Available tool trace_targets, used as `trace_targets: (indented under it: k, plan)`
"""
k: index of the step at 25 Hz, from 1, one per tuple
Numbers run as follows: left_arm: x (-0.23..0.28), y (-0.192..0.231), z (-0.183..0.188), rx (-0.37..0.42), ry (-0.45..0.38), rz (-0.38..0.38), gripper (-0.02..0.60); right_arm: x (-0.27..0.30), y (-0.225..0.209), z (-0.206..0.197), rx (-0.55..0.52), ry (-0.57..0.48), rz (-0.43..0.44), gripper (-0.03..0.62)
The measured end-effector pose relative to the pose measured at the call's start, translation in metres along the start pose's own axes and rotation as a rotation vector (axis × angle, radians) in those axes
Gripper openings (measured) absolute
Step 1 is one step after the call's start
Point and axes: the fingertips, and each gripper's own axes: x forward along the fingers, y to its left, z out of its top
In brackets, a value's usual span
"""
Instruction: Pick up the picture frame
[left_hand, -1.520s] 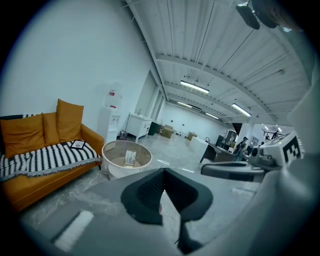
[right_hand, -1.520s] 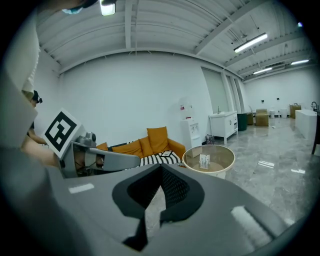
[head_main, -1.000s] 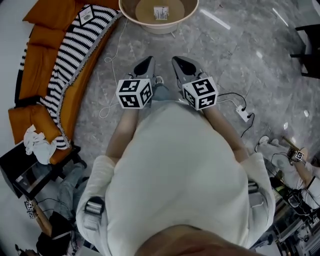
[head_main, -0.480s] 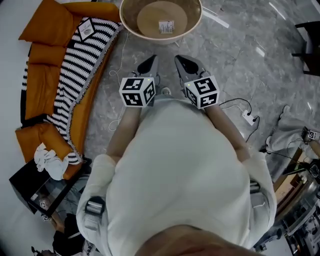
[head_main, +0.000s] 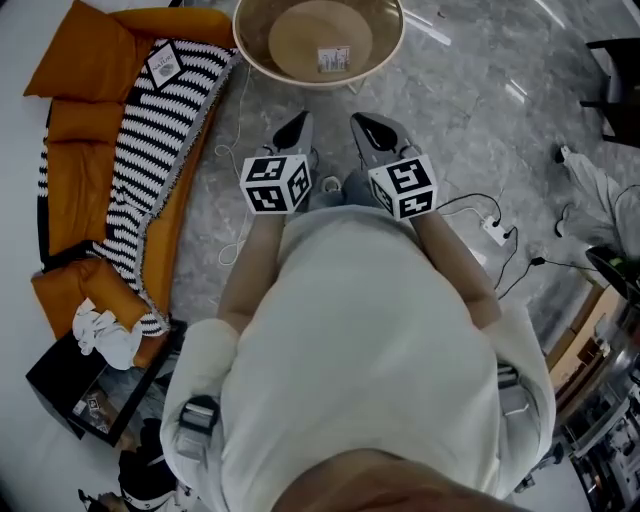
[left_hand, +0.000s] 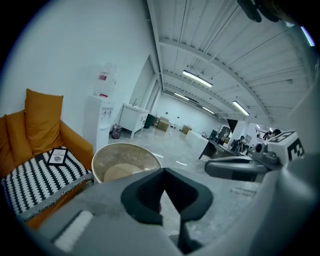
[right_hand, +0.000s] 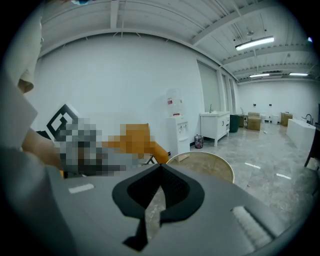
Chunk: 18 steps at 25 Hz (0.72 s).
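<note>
The picture frame (head_main: 165, 64) is small, black-edged and holds a white print. It lies flat on a striped blanket (head_main: 150, 150) on the orange sofa (head_main: 75, 120), far left of both grippers. The left gripper view also shows the picture frame (left_hand: 57, 156), on the blanket at left. My left gripper (head_main: 293, 128) and right gripper (head_main: 362, 125) hang side by side over the grey floor, both shut and empty. They point toward a round beige table (head_main: 390, 45). In their own views the left gripper (left_hand: 164, 171) and the right gripper (right_hand: 161, 167) have their tips together.
The round table (left_hand: 125, 160) carries a small card (head_main: 335, 60). A white cable (head_main: 235, 215) trails along the sofa's edge. A power strip with cables (head_main: 492, 228) lies right of me. A black crate (head_main: 80, 390) and a white cloth (head_main: 105, 335) sit lower left. A water dispenser (left_hand: 100, 120) stands by the wall.
I have moved across the floor: the sofa and the round table have shifted and show more fully in the head view. Both grippers stay shut, side by side.
</note>
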Motion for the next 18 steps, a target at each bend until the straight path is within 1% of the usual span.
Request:
trace_targets:
  k: [4, 7, 11, 18]
  plan:
    - [0.014, 0.008, -0.01, -0.021, 0.016, 0.007, 0.0, 0.01, -0.017, -0.006, 0.034, 0.017, -0.016, 0.0]
    - [0.03, 0.017, -0.018, -0.033, 0.031, 0.021, 0.0, 0.023, -0.032, -0.007, 0.014, 0.021, -0.022, 0.0]
    - [0.055, 0.031, -0.025, -0.046, 0.059, 0.043, 0.0, 0.044, -0.056, -0.014, -0.009, 0.047, -0.01, 0.0]
    - [0.11, 0.054, -0.037, -0.034, 0.15, 0.064, 0.0, 0.092, -0.1, -0.04, 0.004, 0.131, 0.017, 0.0]
